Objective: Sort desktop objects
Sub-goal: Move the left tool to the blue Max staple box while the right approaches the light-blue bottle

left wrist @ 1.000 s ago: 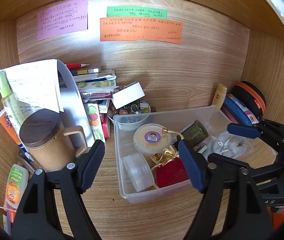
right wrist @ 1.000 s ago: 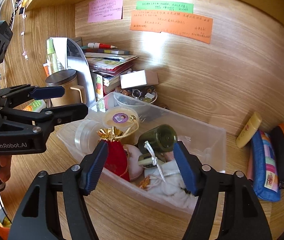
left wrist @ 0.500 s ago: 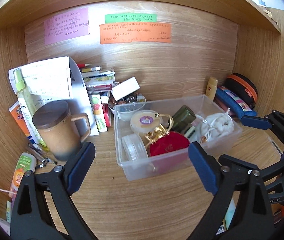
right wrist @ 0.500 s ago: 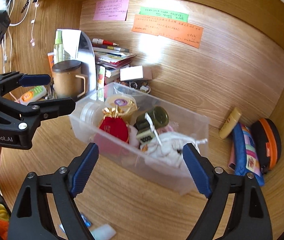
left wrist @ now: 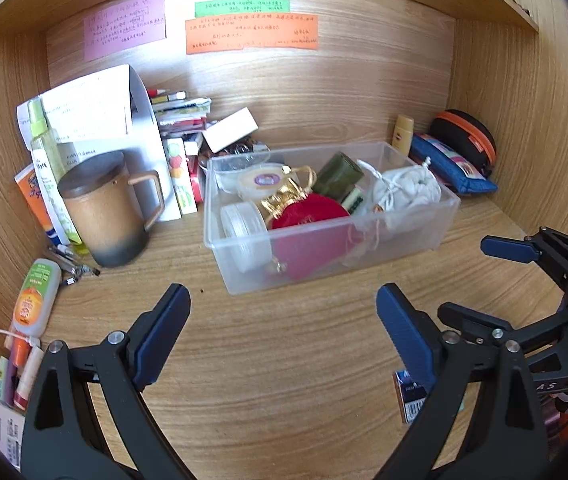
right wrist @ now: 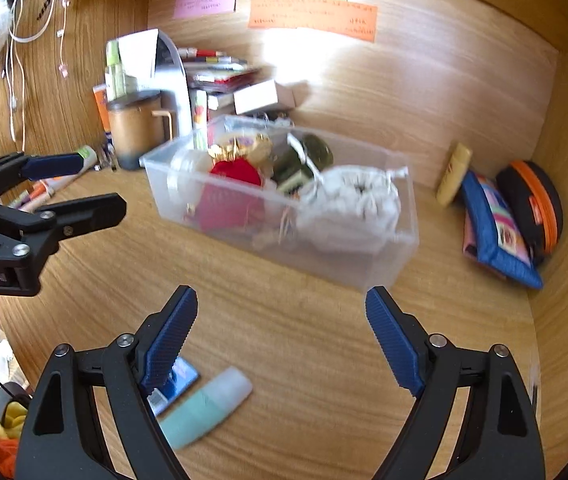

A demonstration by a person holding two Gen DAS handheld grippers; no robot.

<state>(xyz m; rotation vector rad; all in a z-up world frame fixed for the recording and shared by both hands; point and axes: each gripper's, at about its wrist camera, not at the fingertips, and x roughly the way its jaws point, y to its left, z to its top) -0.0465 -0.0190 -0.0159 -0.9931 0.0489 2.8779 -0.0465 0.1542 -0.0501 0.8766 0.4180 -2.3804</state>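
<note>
Both jaws apart, empty, over bare desk (left wrist: pixel 284 360) short of the clear bin (left wrist: pixel 324 252); right view blurred

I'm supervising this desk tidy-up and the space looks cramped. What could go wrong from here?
1. The clear bin is heaped: the white drawstring pouch rises above its rim and could spill if the bin is shifted.
2. The lidded mug stands beside pens, bottles and leaning papers; a bump there might topple something.
3. The left gripper and right gripper, both open and empty, work close together and could collide.
</note>
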